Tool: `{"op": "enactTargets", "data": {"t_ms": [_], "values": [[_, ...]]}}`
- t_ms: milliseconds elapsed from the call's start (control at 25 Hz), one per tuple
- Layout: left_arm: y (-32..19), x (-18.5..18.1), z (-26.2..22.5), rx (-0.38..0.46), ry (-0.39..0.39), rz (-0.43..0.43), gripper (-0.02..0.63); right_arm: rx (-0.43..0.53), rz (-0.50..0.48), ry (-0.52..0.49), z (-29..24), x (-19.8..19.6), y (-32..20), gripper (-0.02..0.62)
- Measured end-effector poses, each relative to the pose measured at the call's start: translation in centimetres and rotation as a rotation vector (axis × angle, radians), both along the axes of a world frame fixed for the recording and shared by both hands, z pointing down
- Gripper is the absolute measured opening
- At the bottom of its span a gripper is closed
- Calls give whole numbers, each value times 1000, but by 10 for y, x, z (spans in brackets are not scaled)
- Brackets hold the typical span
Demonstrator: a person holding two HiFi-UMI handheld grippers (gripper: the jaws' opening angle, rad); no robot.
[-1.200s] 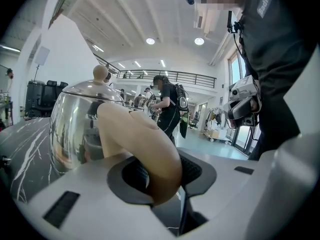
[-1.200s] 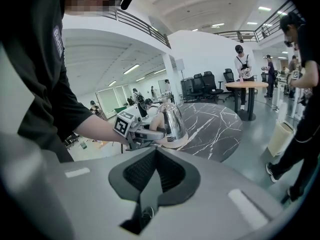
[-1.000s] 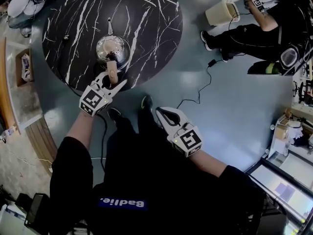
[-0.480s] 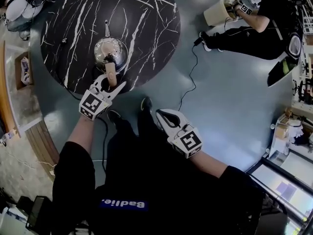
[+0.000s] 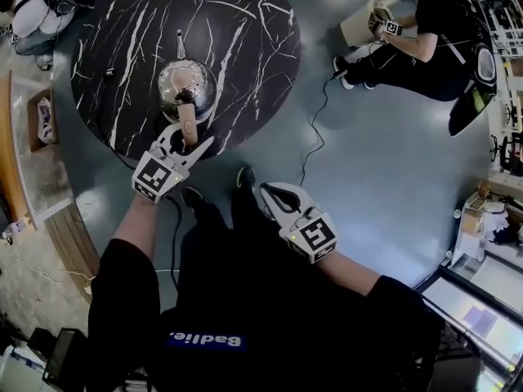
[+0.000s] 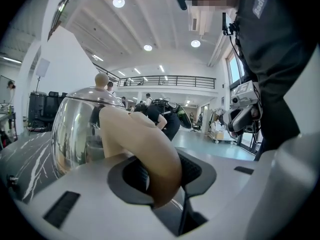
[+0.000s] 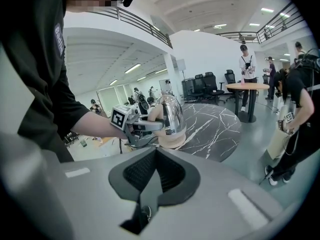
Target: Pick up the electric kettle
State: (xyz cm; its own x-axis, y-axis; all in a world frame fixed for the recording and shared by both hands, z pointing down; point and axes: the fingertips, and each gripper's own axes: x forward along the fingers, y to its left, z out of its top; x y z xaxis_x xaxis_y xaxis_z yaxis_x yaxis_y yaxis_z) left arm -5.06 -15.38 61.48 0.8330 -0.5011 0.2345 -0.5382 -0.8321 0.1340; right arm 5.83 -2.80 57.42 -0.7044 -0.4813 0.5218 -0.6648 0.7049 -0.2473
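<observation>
- The round black marbled desk point(image 5: 245, 31) lies ahead of your left gripper point(image 5: 186, 133). Grey-blue floor point(image 5: 384, 170) surrounds it, and a cable point(image 5: 315, 141) trails across the floor ahead of your right gripper point(image 5: 274, 193).
- Far ahead and to the right of the right gripper, a seated person point(image 5: 425, 39) touches a pale bin point(image 5: 359, 24).
- The left gripper is clamped on the tan handle point(image 5: 188, 122) of the electric kettle point(image 5: 186, 82), which sits just ahead of its jaws, over the desk's near edge.
- The right gripper is closed on nothing, well apart from the electric kettle.
- Compared with one second earlier: both grippers keep their places and grips. The seated person's hand has moved onto the bin, and the cable has shifted.
</observation>
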Motion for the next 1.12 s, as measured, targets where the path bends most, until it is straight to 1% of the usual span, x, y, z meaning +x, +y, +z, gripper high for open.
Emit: {"op": "enactTargets", "data": {"t_ms": [280,600,880,1120], "values": [[0,5,-33,5,2,2,121,38,-2,-33,-14,-6,-9,2],[27,12,-73,-18,-14,-11,121,120,-7,-97,-49,-14,-23,2],[50,18,-116,-29,0,-21,121,188,-16,-143,-80,-19,-31,2],[67,22,-147,-21,6,-19,121,217,4,-169,-95,-16,-35,2]]}}
